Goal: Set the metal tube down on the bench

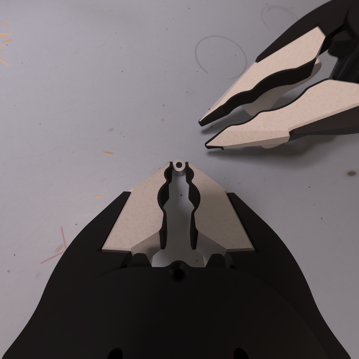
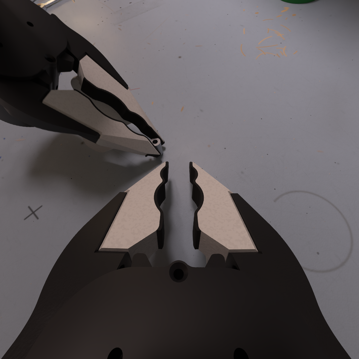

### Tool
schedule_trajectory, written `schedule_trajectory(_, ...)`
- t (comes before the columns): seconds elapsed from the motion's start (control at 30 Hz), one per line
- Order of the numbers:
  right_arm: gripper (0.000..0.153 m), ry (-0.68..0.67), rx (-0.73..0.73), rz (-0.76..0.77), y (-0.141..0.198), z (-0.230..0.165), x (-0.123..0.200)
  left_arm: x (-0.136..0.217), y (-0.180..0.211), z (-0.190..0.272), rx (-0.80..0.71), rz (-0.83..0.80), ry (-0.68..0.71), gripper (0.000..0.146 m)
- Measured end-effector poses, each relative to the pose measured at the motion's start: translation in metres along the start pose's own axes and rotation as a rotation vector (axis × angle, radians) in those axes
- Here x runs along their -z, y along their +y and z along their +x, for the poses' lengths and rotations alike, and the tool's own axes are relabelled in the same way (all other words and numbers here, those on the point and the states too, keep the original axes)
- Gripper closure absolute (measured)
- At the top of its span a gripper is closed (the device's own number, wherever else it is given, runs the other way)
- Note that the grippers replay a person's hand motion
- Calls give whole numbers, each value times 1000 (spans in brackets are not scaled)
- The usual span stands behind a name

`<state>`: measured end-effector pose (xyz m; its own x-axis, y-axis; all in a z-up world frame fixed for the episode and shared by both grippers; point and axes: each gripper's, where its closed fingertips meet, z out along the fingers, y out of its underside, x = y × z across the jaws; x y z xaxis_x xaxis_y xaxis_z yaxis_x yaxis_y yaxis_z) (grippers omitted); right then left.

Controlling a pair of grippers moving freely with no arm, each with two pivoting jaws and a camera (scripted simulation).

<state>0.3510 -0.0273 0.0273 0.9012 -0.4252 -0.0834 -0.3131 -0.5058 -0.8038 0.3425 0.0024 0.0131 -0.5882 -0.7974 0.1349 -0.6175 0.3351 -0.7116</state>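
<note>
Orange shavings [image 2: 272, 43], a green object [image 2: 297, 1].

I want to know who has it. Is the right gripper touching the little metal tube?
Apart. The right wrist view shows bare bench between the open right gripper and the metal tube, which the left gripper pinches.

A grey table [image 1: 97, 97] fills both views, matte, finely scratched and dotted with dark specks. Thin pencil-like circle marks [image 1: 220, 56] are drawn on it, 2 in the left wrist view and 1 large arc [image 2: 330, 233] in the right wrist view. A small dark cross mark [image 2: 33, 212] sits at the left of the right wrist view. Orange shavings [image 2: 272, 42] lie scattered near the upper right there, and more orange scratches [image 1: 5, 42] at the left edge of the other view. A faint red line mark [image 1: 58, 246] shows lower left. A green object's edge [image 2: 297, 1] peeks in at the top. Soft light casts diffuse shadows.
</note>
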Motion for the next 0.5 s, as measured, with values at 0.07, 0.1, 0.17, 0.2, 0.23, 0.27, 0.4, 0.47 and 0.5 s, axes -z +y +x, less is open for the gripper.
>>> schedule_trajectory(0.07, 131, -1, 2, 2, 0, 0, 0, 4, -4, 0, 26, 24, 25, 130)
schedule_trajectory(0.1, 131, -2, 1, 0, 0, 0, 0, 7, -6, -1, 42, 41, 39, 129)
schedule_trajectory(0.17, 131, -5, -1, -3, 0, -1, 0, 14, -13, -7, 74, 81, 51, 128)
schedule_trajectory(0.2, 131, -6, -2, -2, 0, 0, 0, 17, -17, -13, 87, 103, 45, 128)
schedule_trajectory(0.23, 131, -5, -3, 1, 0, 0, 0, 20, -24, -20, 100, 127, 33, 129)
schedule_trajectory(0.27, 131, -1, -4, 4, 0, 0, 0, 23, -32, -27, 108, 151, 20, 129)
schedule_trajectory(0.4, 129, 52, 9, 39, -5, 6, 3, 36, -84, -59, 66, 288, -40, 130)
schedule_trajectory(0.47, 129, 76, 28, 76, -9, 6, 7, 40, -108, -78, 36, 337, -90, 130)
schedule_trajectory(0.5, 129, 86, 39, 95, -11, 6, 9, 42, -116, -89, 27, 356, -135, 131)
